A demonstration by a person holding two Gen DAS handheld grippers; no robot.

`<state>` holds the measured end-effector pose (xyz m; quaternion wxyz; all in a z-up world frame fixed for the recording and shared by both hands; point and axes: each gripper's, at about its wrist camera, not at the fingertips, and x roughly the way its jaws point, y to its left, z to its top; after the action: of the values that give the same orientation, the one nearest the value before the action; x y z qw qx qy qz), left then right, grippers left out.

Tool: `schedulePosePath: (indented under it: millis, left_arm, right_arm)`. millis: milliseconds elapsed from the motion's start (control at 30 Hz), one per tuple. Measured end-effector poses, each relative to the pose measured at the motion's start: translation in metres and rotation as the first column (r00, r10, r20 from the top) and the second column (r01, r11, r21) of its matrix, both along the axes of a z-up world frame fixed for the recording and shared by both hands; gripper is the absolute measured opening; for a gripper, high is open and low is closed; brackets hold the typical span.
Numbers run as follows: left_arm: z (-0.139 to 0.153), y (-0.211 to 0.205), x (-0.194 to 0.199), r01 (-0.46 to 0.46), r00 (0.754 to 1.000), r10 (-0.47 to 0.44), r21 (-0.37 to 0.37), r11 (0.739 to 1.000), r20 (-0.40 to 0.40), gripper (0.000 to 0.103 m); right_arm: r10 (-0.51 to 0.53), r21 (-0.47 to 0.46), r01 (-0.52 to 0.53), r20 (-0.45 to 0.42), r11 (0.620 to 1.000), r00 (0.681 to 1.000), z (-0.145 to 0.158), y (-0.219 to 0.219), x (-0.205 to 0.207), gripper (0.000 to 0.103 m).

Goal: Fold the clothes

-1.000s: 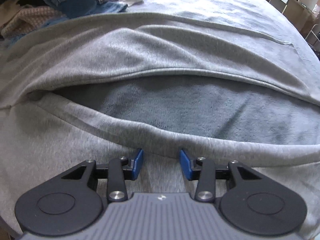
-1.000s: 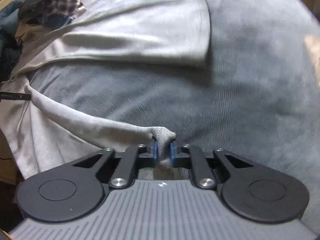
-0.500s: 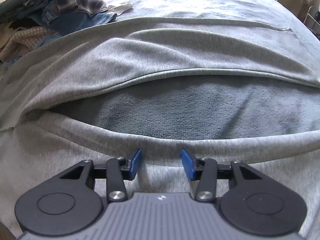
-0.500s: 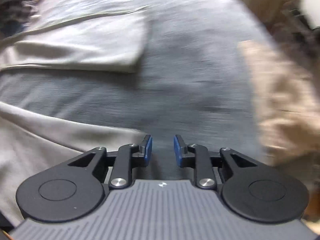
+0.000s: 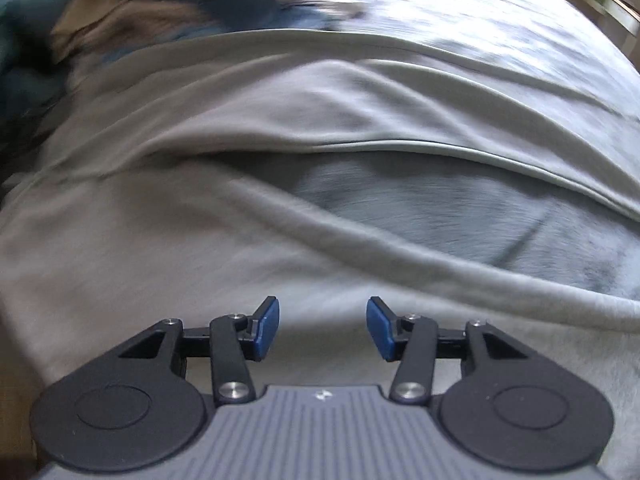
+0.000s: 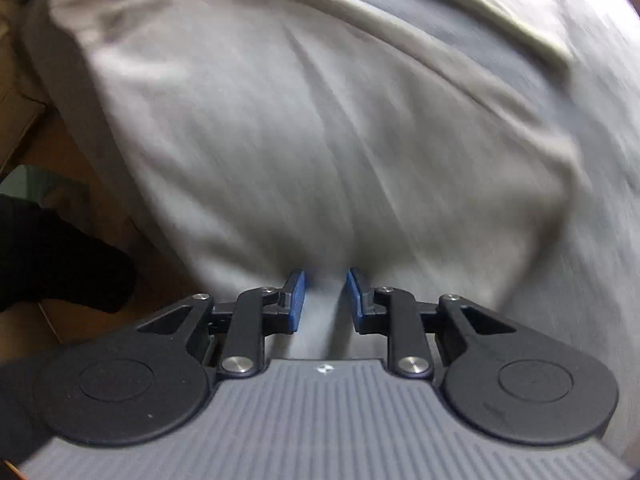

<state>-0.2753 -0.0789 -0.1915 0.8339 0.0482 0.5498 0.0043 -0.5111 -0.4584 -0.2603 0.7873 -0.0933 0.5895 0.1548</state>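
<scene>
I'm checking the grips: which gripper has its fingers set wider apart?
The left gripper: a broad gap shows between its blue fingers, while the right gripper shows a narrow one.

Both views are smeared by motion blur — the grey garment (image 6: 320,120) most heavily in the right wrist view. Strong daylight is blown out on the bed cover (image 5: 460,20) at its far edge. Fisheye bending is seen at every border — only the gripper bodies are rendered sharp.
</scene>
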Motion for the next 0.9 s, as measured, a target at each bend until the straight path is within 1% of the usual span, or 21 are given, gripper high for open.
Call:
schedulePosePath:
  millis: [67,133,167,233,267,300,333,400,467,500,567,633,667,733,800,900]
  left_arm:
    - [0.023,0.029,-0.012,-0.069,0.998,0.069,0.034,0.997,-0.005,0.050]
    - [0.053,0.057,-0.021,-0.122,0.993,0.121,0.076,0.990,0.012,0.050]
    - [0.069,0.070,-0.025,-0.145,0.989,0.143,0.099,0.985,0.027,0.050]
    - [0.101,0.090,-0.022,-0.164,0.985,0.156,0.116,0.980,0.077,0.050]
    - [0.116,0.100,-0.020,-0.173,0.982,0.161,0.124,0.977,0.101,0.050]
    - [0.128,0.104,-0.013,-0.170,0.980,0.153,0.135,0.976,0.126,0.051]
    - [0.137,0.108,-0.004,-0.161,0.979,0.141,0.136,0.978,0.151,0.053]
    - [0.145,0.109,0.022,-0.129,0.976,0.105,0.117,0.985,0.192,0.053]
    - [0.147,0.108,0.051,-0.087,0.972,0.064,0.096,0.992,0.225,0.055]
    - [0.143,0.105,0.067,-0.058,0.971,0.035,0.094,0.994,0.235,0.055]
    - [0.130,0.101,0.102,0.006,0.968,-0.028,0.091,0.996,0.248,0.055]
    - [0.107,0.098,0.136,0.057,0.963,-0.082,0.103,0.993,0.255,0.055]
    - [0.093,0.099,0.151,0.060,0.965,-0.086,0.108,0.992,0.247,0.055]
    - [0.072,0.114,0.182,0.046,0.969,-0.068,0.099,0.994,0.239,0.054]
    - [0.055,0.136,0.207,0.010,0.967,-0.033,0.092,0.996,0.252,0.054]
    - [0.030,0.173,0.243,-0.052,0.966,0.035,0.062,0.997,0.255,0.053]
  right_arm:
    - [-0.042,0.013,0.043,-0.057,0.999,0.998,0.024,-0.017,-0.004,0.022]
    - [-0.082,0.025,0.086,-0.113,0.996,0.990,0.049,-0.034,-0.008,0.022]
    - [-0.088,0.068,0.097,-0.124,0.993,0.988,0.066,-0.040,-0.006,0.023]
    - [-0.111,0.201,0.136,-0.128,0.970,0.986,0.106,-0.053,0.006,0.023]
    - [-0.130,0.271,0.157,-0.115,0.950,0.985,0.123,-0.053,0.017,0.023]
    - [-0.149,0.353,0.173,-0.093,0.920,0.984,0.141,-0.058,0.036,0.024]
    - [-0.166,0.412,0.178,-0.066,0.894,0.984,0.153,-0.061,0.054,0.024]
    - [-0.193,0.510,0.157,0.018,0.846,0.981,0.173,-0.060,0.101,0.025]
    - [-0.195,0.568,0.104,0.101,0.816,0.976,0.182,-0.051,0.150,0.025]
    - [-0.196,0.594,0.075,0.141,0.801,0.970,0.185,-0.045,0.175,0.025]
    - [-0.191,0.599,0.042,0.186,0.800,0.964,0.182,-0.027,0.223,0.025]
    - [-0.162,0.575,-0.004,0.237,0.818,0.958,0.173,0.000,0.275,0.026]
    - [-0.158,0.562,-0.010,0.249,0.827,0.955,0.166,0.015,0.297,0.026]
    - [-0.150,0.536,-0.021,0.274,0.844,0.950,0.152,0.046,0.341,0.026]
    - [-0.154,0.534,-0.017,0.273,0.846,0.950,0.135,0.076,0.374,0.026]
    - [-0.103,0.503,-0.058,0.287,0.863,0.952,0.109,0.138,0.410,0.026]
